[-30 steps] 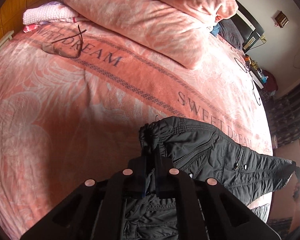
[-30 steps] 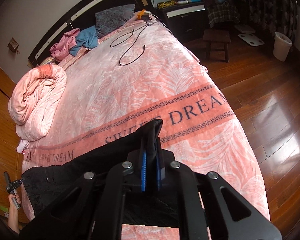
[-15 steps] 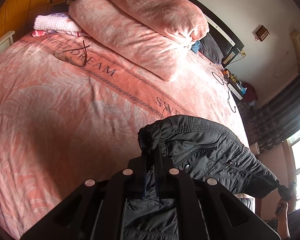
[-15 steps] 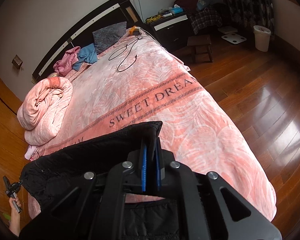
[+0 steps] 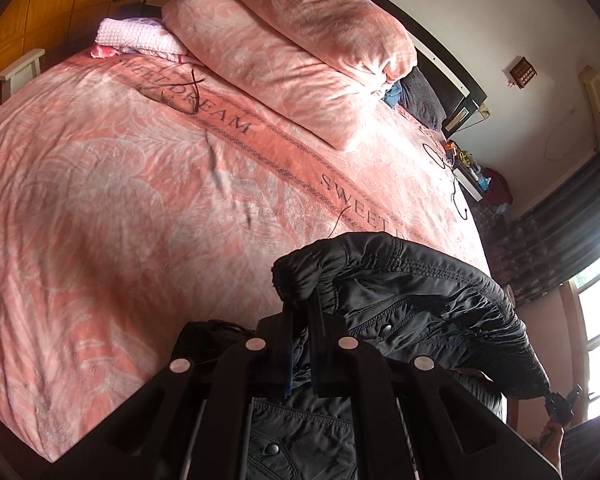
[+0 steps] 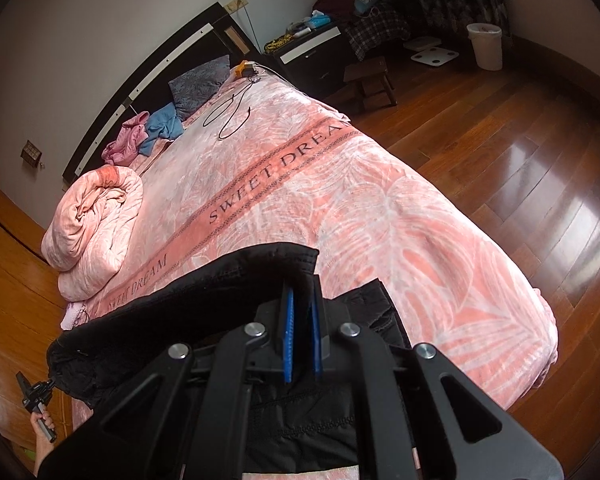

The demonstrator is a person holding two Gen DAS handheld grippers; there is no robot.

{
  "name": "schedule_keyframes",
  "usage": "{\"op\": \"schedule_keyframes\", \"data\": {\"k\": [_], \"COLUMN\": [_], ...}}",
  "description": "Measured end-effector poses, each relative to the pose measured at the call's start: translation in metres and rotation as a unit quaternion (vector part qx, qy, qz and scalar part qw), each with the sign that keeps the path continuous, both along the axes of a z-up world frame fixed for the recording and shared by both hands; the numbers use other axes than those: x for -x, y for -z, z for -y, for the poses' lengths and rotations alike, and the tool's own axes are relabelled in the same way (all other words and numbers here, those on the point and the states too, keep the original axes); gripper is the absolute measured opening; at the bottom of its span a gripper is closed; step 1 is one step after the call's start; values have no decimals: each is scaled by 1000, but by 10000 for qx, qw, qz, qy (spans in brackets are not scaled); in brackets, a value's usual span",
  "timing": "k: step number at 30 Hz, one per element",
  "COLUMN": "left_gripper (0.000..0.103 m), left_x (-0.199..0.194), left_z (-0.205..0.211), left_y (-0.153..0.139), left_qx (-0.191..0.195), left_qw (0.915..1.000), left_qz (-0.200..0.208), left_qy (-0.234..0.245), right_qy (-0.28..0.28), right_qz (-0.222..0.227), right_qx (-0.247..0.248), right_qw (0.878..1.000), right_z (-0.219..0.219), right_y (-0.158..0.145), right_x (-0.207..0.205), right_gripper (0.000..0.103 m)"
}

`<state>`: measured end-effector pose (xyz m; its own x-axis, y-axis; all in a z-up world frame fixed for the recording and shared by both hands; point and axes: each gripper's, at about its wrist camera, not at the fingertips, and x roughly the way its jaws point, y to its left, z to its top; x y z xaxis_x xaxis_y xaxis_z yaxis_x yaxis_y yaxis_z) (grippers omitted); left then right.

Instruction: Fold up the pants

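The left gripper (image 5: 302,304) is pinching the gathered elastic waistband of the black pants (image 5: 412,300), its 2 fingers closed on the bunched fabric. The right gripper (image 6: 302,304) is clamping another part of the top edge of the pants (image 6: 204,300), blue pads (image 6: 289,336) pressing dark cloth between them. The garment is hanging between both tools above the near edge of the bed (image 5: 120,220), part of it draping down below the frames.

Only the left view is showing the snap buttons and quilted stitching on the pants, plus the stacked pink pillows (image 5: 300,48) and a pair of glasses (image 5: 176,94) lying on the "SWEET DREAM" blanket. Only the right view is showing the wooden floor (image 6: 520,168), a nightstand (image 6: 312,52), a black cable (image 6: 232,116) and a rolled duvet (image 6: 96,220).

The lower legs of the pants are being cut off by both tool bodies. Each view is catching the other gripper only as a small dark shape at the edge.
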<state>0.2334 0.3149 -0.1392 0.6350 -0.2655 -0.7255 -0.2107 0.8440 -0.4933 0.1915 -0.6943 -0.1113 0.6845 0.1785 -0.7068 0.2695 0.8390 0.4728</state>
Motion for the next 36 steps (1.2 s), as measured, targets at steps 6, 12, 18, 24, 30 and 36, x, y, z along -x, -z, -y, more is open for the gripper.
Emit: {"op": "schedule_keyframes", "data": {"k": [6, 12, 18, 24, 30, 36], "left_gripper": [6, 7, 9, 12, 24, 67], "left_x": [23, 43, 64, 80, 94, 117], "left_z": [4, 6, 15, 16, -12, -45], "left_y": [7, 14, 19, 42, 69, 74], "left_qx": [-293, -586, -1209, -1649, -1950, -1629], "left_qw": [9994, 9975, 9902, 9828, 9771, 9792], "left_qz": [83, 146, 222, -131, -817, -1072], "left_qy": [163, 369, 667, 818, 225, -563], "right_qy": [174, 379, 543, 510, 580, 804], "right_qz": [-7, -86, -267, -550, -871, -1144], "right_qx": [-104, -199, -217, -113, -33, -268], "right_qw": [9998, 9990, 9979, 9971, 9945, 9898], "right_z": [-3, -1, -2, -12, -15, -7], "right_y": [12, 24, 42, 65, 79, 92], "right_x": [30, 54, 75, 88, 101, 122], "right_gripper": [6, 6, 7, 7, 19, 49]}}
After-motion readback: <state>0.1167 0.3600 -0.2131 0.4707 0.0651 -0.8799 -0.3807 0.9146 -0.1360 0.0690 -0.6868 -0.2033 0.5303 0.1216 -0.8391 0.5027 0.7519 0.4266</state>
